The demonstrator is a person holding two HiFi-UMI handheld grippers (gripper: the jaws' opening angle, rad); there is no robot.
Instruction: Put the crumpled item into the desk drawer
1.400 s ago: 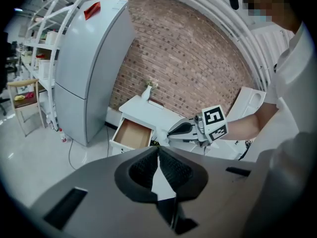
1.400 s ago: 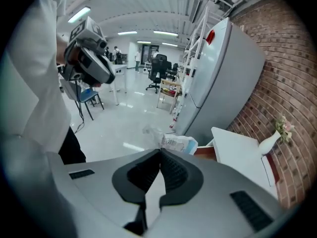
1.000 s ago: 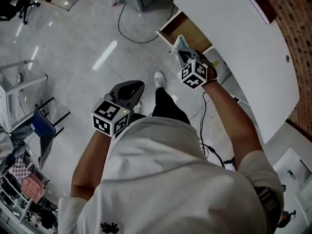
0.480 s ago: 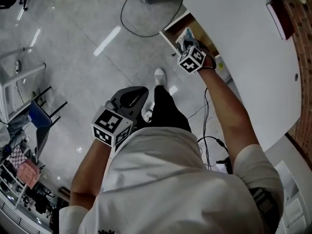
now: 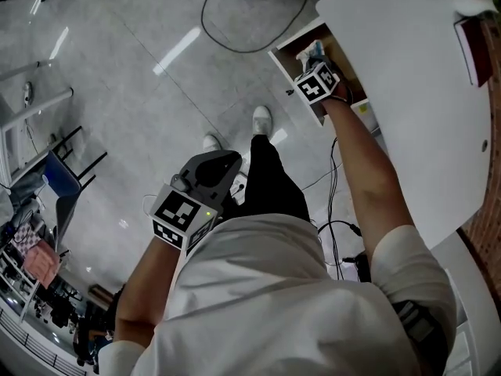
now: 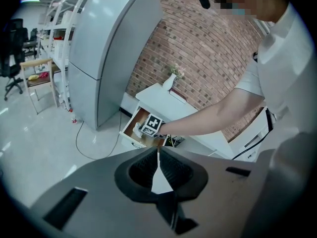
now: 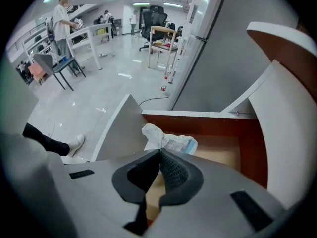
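Observation:
The crumpled item (image 7: 168, 141) is a white and blue wrapper, and it sticks out from the tips of my right gripper (image 7: 159, 153), which is shut on it. It hangs just over the wooden inside of the open desk drawer (image 7: 228, 155). In the head view the right gripper (image 5: 313, 67) is stretched out above the drawer (image 5: 291, 63), with the crumpled item (image 5: 312, 51) at its tip. My left gripper (image 5: 215, 167) stays low by my waist, shut with nothing in it. From the left gripper view the left gripper (image 6: 158, 155) faces the drawer (image 6: 133, 127) from a distance.
The white desk top (image 5: 407, 92) overhangs the drawer on the right. A tall grey cabinet (image 6: 109, 53) stands left of the desk, and a black cable (image 5: 235, 30) loops on the floor by it. A blue chair (image 5: 59, 190) and a brick wall (image 6: 198, 53) are around.
My right gripper has carried the crumpled item forward from the drawer's front edge to over its inside. The left gripper has hardly moved.

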